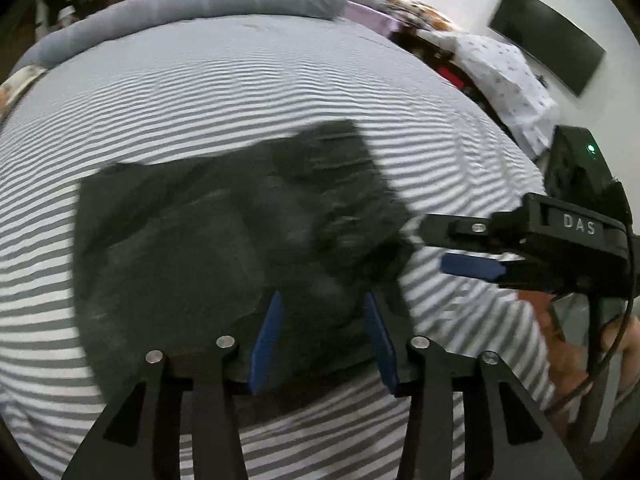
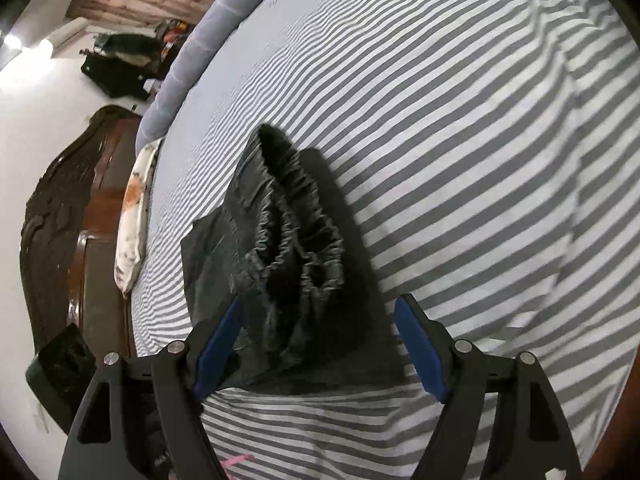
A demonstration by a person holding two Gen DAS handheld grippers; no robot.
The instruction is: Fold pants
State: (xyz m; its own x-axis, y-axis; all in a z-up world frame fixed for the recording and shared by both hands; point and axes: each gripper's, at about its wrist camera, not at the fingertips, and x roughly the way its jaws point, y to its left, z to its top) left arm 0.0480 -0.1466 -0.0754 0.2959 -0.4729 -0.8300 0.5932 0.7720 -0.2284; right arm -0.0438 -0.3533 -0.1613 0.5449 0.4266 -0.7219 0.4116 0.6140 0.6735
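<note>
Left wrist view: left tool (image 1: 320, 338) hangs over the near edge of the pants (image 1: 224, 240), blue pads apart, dark fabric showing between them but not pinched as far as I can tell. Right tool (image 1: 472, 266) comes in from the right of that view, tips at the pants' right edge, pads well apart, nothing in them.

Right wrist view: right tool (image 2: 320, 344) straddles the near end of the pants (image 2: 288, 248), pads wide on either side, not touching the cloth.

Pants lie on the bed (image 1: 280, 92), on the striped sheet, near the middle. They read as a compact dark bundle, so at least one fold looks done. Not tidy yet:
- elastic waistband (image 2: 296, 240) is bunched and stands up in ruffles on top
- one corner flap (image 1: 332, 140) sticks out at the far side
- layers don't line up at the left edge

Judgement: late stage, both tools released. Left to do: flatten the waistband, square the edges, maybe one more fold.

Beyond: grey bolster (image 1: 192, 12) at the far bed edge, wooden headboard (image 2: 68, 216), dark screen (image 1: 548, 56) on the wall.
</note>
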